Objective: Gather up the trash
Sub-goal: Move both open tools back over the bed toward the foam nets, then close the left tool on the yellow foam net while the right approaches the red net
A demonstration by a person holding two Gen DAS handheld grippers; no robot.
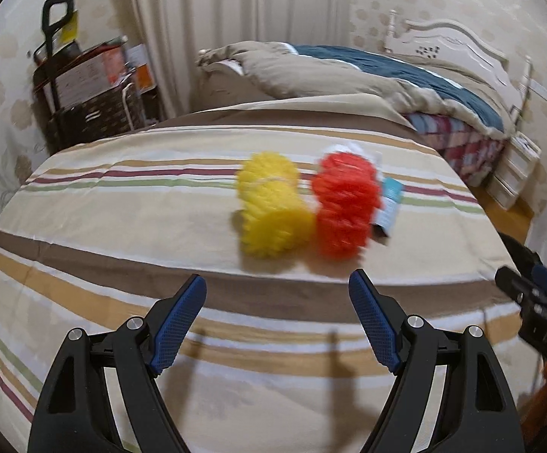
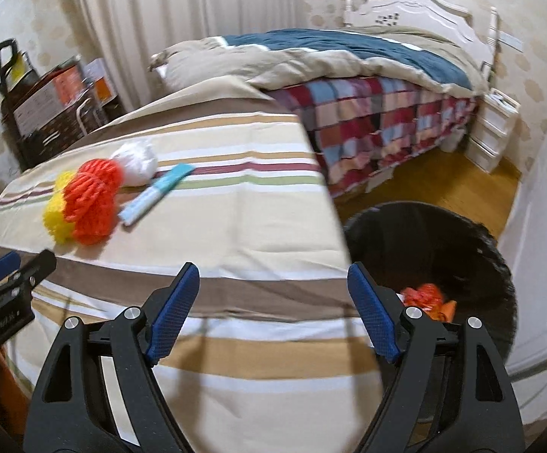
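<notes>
Motion blur softens the yellow mesh puff (image 1: 269, 207) and the red mesh puff (image 1: 345, 207) at the centre of the left wrist view, and the red one hides most of the white puff (image 1: 345, 148) and blue-and-white packet (image 1: 390, 204) behind it. At the right edge, the right gripper (image 1: 538, 302) is cut off. In the right wrist view, lower right, the black bin's (image 2: 462, 249) orange contents (image 2: 426, 298) are partly hidden and unidentifiable.

Left gripper (image 1: 277, 283) open above a striped bedspread (image 1: 122, 219); yellow scrubber (image 1: 269, 207) touches red scrubber (image 1: 345, 204) just ahead.
</notes>
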